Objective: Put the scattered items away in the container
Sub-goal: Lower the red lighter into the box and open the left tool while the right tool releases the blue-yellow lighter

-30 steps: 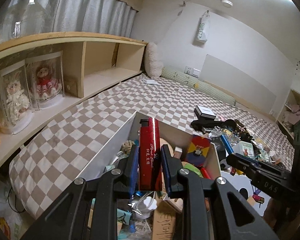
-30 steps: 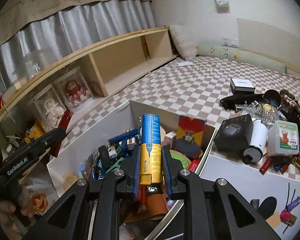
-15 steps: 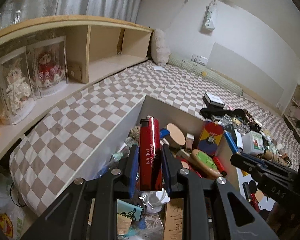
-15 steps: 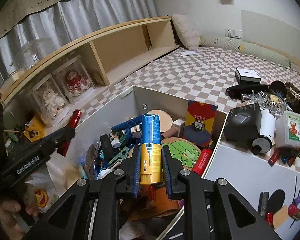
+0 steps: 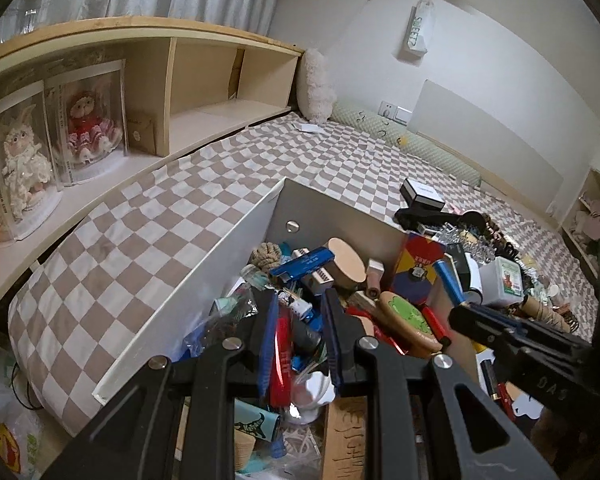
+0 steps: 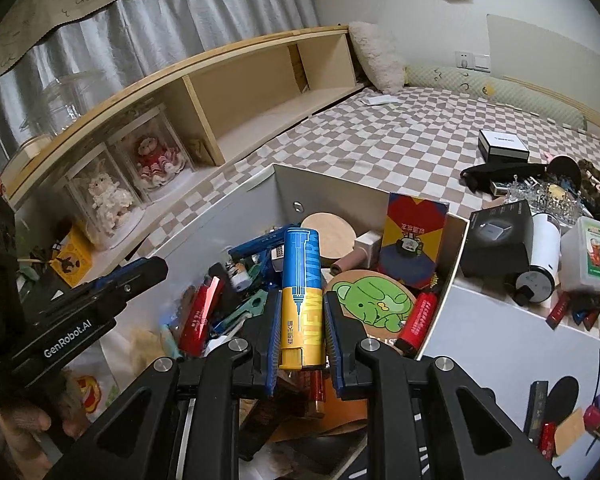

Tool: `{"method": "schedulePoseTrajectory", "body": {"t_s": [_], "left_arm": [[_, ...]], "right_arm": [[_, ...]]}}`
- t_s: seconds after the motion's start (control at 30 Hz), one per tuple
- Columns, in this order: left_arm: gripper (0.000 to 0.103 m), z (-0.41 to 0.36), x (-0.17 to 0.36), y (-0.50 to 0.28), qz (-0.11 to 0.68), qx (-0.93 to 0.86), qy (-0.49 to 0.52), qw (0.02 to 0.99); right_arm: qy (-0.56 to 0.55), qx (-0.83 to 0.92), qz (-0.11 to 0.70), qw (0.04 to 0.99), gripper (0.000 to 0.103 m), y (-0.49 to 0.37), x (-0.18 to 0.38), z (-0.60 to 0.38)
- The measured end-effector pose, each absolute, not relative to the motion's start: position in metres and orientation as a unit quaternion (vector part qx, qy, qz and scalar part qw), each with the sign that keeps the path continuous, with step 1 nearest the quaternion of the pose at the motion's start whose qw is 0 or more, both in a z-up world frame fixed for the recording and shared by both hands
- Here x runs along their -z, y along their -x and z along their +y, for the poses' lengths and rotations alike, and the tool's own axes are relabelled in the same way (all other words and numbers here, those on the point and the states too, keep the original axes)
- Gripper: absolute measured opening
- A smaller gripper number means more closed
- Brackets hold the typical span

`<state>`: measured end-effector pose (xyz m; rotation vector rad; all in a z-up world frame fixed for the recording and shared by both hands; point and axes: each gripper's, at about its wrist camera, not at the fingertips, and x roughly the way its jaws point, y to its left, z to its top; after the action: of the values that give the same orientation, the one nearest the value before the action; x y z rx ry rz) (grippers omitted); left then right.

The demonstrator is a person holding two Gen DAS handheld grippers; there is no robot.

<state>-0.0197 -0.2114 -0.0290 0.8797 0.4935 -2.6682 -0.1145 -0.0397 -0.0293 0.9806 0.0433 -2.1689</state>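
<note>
The white open box (image 5: 188, 292) (image 6: 220, 216) on the checked bed is full of small items. My left gripper (image 5: 301, 298) hovers over its near end with its jaws a lighter's width apart and nothing pressed between the pads. The red lighter (image 5: 283, 356) shows below, beside the left finger. In the right wrist view it lies in the box (image 6: 202, 314), just past the left gripper (image 6: 156, 270). My right gripper (image 6: 301, 300) is shut on an upright blue and yellow lighter (image 6: 302, 280) above the box; that lighter shows again at the right of the left wrist view (image 5: 450, 280).
More clutter lies on the bed right of the box: a black carton (image 6: 496, 240), a white tumbler (image 6: 540, 256), a green-labelled tub (image 6: 592, 256) and several small lighters (image 6: 580, 312). A wooden shelf with boxed dolls (image 5: 80, 132) runs along the left. A hand (image 6: 28, 420) holds the left gripper.
The red lighter no longer stands between the left jaws; it now lies in the box. The left view has dipped closer to the box. The right gripper still holds its lighter.
</note>
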Motion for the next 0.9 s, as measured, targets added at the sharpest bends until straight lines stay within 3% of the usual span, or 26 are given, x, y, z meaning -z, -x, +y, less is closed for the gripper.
{"method": "schedulePoseTrajectory", "body": {"t_s": [0.37, 0.4, 0.43, 0.5, 0.63, 0.8, 0.87, 0.9], "left_arm": [[0.024, -0.209, 0.030, 0.023, 0.166, 0.925, -0.309, 0.146], [0.038, -0.209, 0.030, 0.023, 0.165, 0.925, -0.309, 0.149], [0.059, -0.209, 0.030, 0.023, 0.163, 0.925, -0.308, 0.151], [0.072, -0.209, 0.027, 0.021, 0.163, 0.927, -0.298, 0.156], [0.084, -0.212, 0.022, 0.016, 0.169, 0.929, -0.285, 0.164], [0.085, -0.213, 0.019, 0.014, 0.171, 0.930, -0.278, 0.168], [0.091, -0.214, 0.020, 0.014, 0.175, 0.930, -0.277, 0.166], [0.100, -0.214, 0.020, 0.014, 0.175, 0.930, -0.275, 0.168]], "right_arm": [[-0.383, 0.843, 0.015, 0.377, 0.022, 0.114, 0.028, -0.041], [-0.383, 0.843, 0.016, 0.377, 0.022, 0.114, 0.027, -0.041], [-0.383, 0.844, 0.017, 0.375, 0.022, 0.114, 0.027, -0.041], [-0.384, 0.845, 0.018, 0.371, 0.022, 0.114, 0.028, -0.041], [-0.392, 0.844, 0.023, 0.366, 0.022, 0.116, 0.032, -0.041], [-0.393, 0.842, 0.028, 0.368, 0.022, 0.114, 0.033, -0.041], [-0.391, 0.843, 0.028, 0.369, 0.022, 0.114, 0.031, -0.040], [-0.390, 0.843, 0.028, 0.370, 0.022, 0.114, 0.031, -0.040]]}}
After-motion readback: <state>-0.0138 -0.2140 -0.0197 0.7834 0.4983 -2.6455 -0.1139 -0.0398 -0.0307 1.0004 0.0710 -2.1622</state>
